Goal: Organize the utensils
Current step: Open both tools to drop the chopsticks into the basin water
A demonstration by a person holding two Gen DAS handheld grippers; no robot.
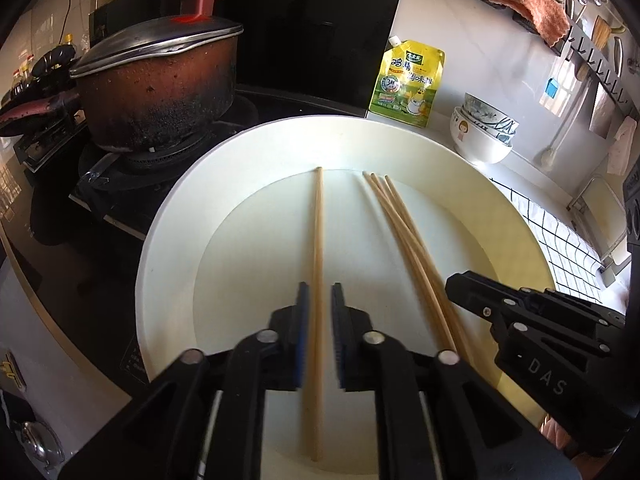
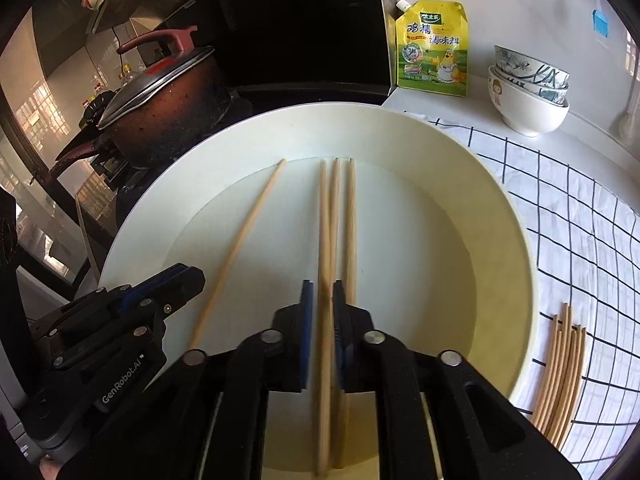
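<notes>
Held the left claw (image 1: 320, 292) low over the white basin (image 1: 168, 248), fingers parted and set astride the single chopstick (image 1: 318, 240), with a clear gap on the right-hand side and no squeeze on it. Lay flat on the basin floor, that chopstick, pointing away towards the far wall.

Brought the right claw (image 2: 323, 292) in just beside, over the three chopsticks (image 2: 334, 220) lying close together in the same basin. Took two of them between its narrowly spaced fingers and left the third just outside the right finger. Could not tell whether the pads pressed on the pair or merely flanked it.

Rested on the table, the basin, beside a checked cloth (image 2: 580, 240), with a bundle of chopsticks (image 2: 560, 376) laid on that cloth near the basin's right rim.

Stood behind: a scorched lidded pot (image 1: 160, 92) on the stove at left, a yellow seasoning pouch (image 1: 408, 84) against the wall, and stacked bowls (image 1: 480, 136) near it.
</notes>
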